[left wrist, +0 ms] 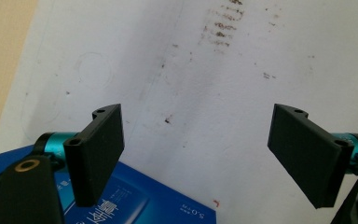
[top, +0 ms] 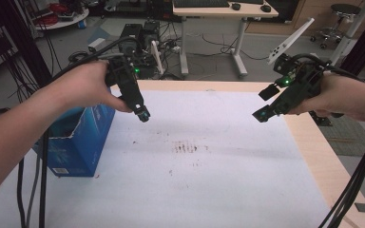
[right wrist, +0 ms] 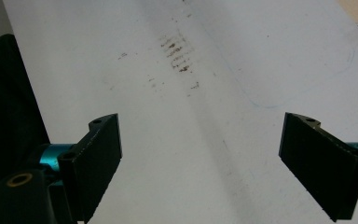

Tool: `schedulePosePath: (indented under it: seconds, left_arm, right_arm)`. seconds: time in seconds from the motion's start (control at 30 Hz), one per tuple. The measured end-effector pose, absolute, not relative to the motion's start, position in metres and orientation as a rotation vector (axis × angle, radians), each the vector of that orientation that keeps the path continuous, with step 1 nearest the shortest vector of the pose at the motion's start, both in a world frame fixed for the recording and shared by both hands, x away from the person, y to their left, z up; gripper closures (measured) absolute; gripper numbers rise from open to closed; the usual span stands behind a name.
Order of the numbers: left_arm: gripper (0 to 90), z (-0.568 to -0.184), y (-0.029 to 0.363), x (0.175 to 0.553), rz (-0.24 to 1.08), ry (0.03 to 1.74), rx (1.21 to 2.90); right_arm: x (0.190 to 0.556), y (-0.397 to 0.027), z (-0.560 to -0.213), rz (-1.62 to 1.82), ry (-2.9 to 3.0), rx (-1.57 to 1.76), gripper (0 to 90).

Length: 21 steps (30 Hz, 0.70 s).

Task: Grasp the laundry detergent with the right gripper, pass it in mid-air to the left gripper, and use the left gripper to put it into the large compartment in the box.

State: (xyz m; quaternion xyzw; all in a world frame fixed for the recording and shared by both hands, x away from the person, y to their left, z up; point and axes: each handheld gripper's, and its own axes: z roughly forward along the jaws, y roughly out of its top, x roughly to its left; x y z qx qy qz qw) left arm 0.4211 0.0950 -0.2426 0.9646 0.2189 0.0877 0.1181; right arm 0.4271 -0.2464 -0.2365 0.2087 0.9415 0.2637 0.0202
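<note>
Seen from the high view, a wooden table (top: 313,142) is covered by a white sheet (top: 218,190), which bears a patch of brown smudges (top: 186,147) near its middle. A blue cardboard box (top: 78,137) with a torn top edge is set at the left edge of the sheet, and white print is carried on its lower face.

The left gripper (top: 143,115) is held in the person's left hand (top: 83,88) above the sheet, just right of the box and tilted down toward the table centre. The right gripper (top: 262,115) is held in the right hand (top: 340,97) over the right part of the sheet, angled down and toward the left. Both are raised clear of the surface and are well apart from each other; cables (top: 356,185) are trailed from them toward the near edge.

In the left gripper view, the left gripper (left wrist: 200,158) is shown with its two black jaws spread wide, nothing being held between them. The box (left wrist: 135,200) lies beneath and beside the left-hand jaw, apart from it, while bare stained sheet (left wrist: 214,93) is seen through the gap.

In the right gripper view, the right gripper (right wrist: 200,163) is likewise shown with jaws wide apart and empty. Only the sheet (right wrist: 191,140) and its smudges (right wrist: 176,51) lie ahead of them.
</note>
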Motion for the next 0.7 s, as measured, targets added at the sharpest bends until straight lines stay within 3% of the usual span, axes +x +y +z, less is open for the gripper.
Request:
schedulePosePath:
  seconds: [0.7]
  left_arm:
    - [18.7,-0.2432,0.095,0.4192,0.258,0.653,2.819]
  right_arm:
    - [0.4242,-0.2477,-0.2369,0.805,2.934,0.662,12.7]
